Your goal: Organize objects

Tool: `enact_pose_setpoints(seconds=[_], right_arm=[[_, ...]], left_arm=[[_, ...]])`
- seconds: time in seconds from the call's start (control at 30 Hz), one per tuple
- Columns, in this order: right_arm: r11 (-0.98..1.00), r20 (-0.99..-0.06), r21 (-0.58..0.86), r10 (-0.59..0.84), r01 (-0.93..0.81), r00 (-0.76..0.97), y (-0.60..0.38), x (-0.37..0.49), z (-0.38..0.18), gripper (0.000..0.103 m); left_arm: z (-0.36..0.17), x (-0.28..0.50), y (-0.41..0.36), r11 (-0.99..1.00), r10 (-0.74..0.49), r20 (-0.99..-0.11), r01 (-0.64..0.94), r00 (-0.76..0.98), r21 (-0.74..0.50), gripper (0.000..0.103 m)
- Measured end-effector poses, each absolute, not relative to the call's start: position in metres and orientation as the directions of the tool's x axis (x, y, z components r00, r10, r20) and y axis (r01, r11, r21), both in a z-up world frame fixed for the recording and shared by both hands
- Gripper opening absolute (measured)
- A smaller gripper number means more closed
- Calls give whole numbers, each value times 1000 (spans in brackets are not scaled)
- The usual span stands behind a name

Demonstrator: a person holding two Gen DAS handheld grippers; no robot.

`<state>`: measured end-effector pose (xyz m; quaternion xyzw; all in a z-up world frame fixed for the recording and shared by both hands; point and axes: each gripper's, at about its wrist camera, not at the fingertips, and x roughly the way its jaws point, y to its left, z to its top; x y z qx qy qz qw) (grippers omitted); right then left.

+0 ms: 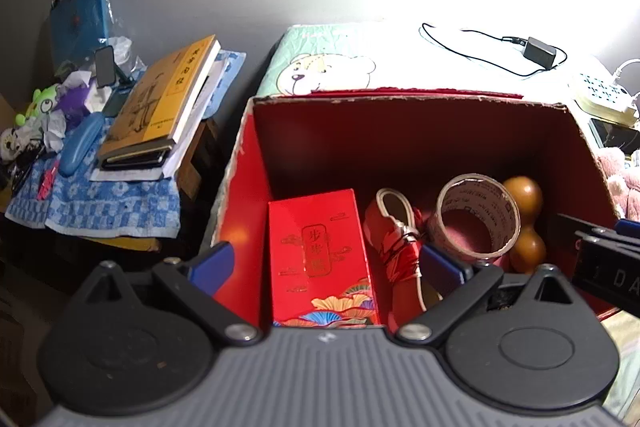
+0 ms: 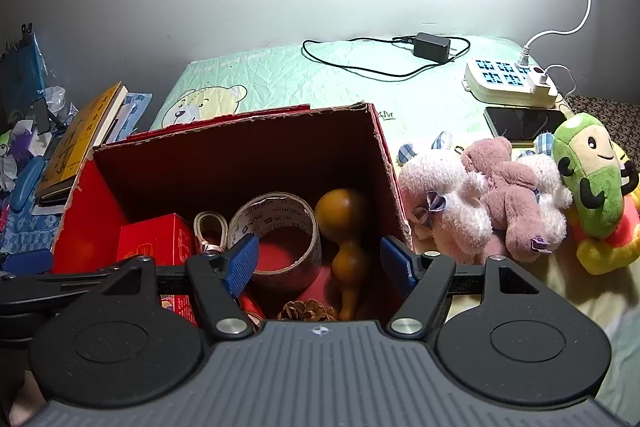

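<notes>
Both tools, left point(image 1: 326, 265) and right point(image 2: 320, 259), gape empty above the red box's point(image 2: 384, 147) rim.

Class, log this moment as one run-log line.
left tool: open, empty | right tool: open, empty | red box: tape roll, gourd, pine cone inside | plush toys: outside

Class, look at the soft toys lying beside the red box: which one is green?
The green and yellow plush figure with a smiling face, farthest right; the fluffy white plush and dusty-pink teddy bear beside it are pale.
</notes>
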<state>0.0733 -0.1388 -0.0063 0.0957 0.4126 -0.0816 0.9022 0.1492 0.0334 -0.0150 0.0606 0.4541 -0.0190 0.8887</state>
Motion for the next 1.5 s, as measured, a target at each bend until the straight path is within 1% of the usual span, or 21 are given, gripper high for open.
enact_pose_setpoints(seconds=[0.2, 0.6, 1.5], right_arm=[[969, -755, 109, -64, 221, 653, -139, 73, -6, 70], [971, -740, 111, -61, 211, 670, -137, 67, -6, 70], [968, -734, 132, -51, 216, 677, -144, 65, -12, 70]], left_arm=[[-10, 146, 32, 990, 25, -787, 92, 617, 103, 99], [-18, 145, 32, 991, 3, -812, 104, 584, 79, 99], [-29, 145, 23, 985, 16, -829, 134, 558, 109, 99]])
